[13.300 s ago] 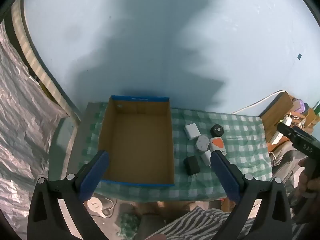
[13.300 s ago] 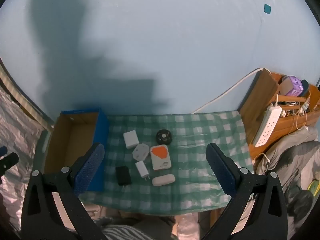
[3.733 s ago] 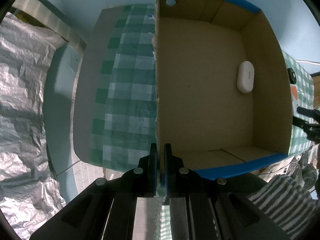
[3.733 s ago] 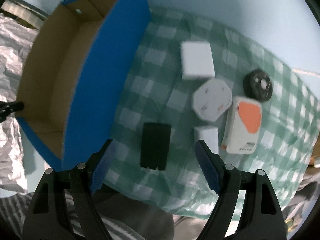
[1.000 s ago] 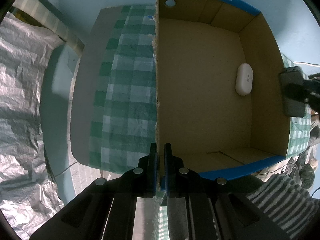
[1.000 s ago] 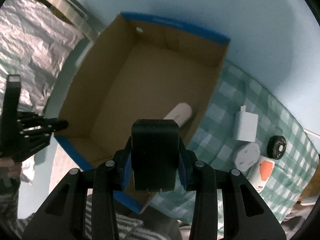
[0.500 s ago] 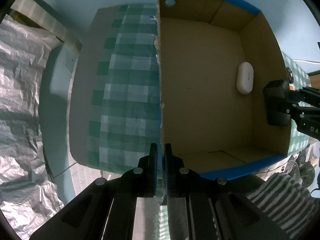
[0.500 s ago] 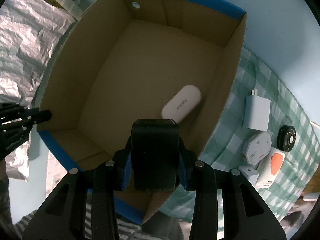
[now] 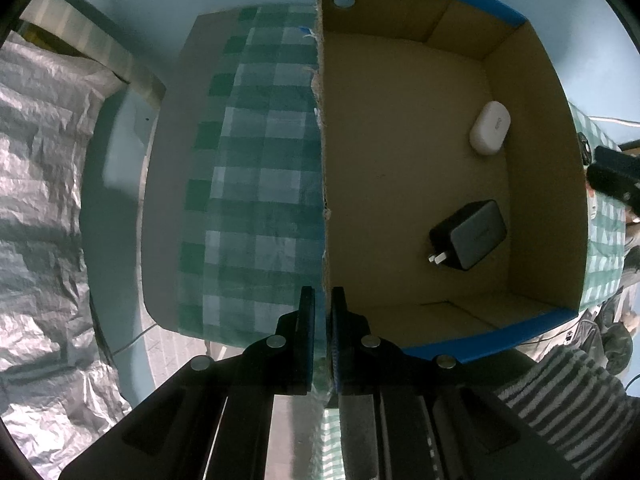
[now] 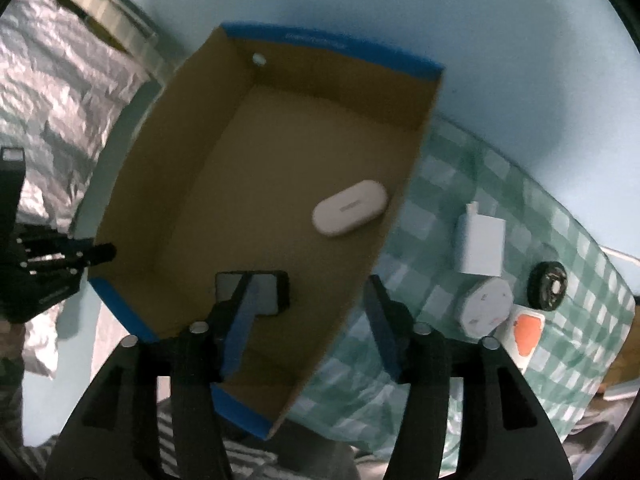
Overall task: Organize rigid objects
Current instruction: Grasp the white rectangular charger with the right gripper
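Note:
My left gripper (image 9: 323, 300) is shut on the left wall of the cardboard box (image 9: 323, 128). Inside the box lie a black charger (image 9: 470, 236) and a white oval case (image 9: 490, 128). My right gripper (image 10: 308, 292) is open and empty above the box's right wall (image 10: 384, 240). In the right wrist view the black charger (image 10: 268, 292) lies on the box floor, partly behind my left finger, with the white oval case (image 10: 349, 208) beyond it. On the green checked cloth (image 10: 540, 380) lie a white charger (image 10: 480, 246), a white octagonal plug (image 10: 486, 308), a black round puck (image 10: 547, 286) and an orange-and-white device (image 10: 526, 334).
Crinkled silver foil (image 9: 44, 200) lies to the left of the table. A pale blue wall (image 10: 400, 20) stands behind. The left gripper's body (image 10: 40, 264) shows at the box's left wall in the right wrist view. Striped fabric (image 9: 560, 400) lies below the table's front edge.
My right gripper has opened and let go of the black charger, which now lies on the box floor. The gripper has drawn back to the right. My left gripper has kept its hold.

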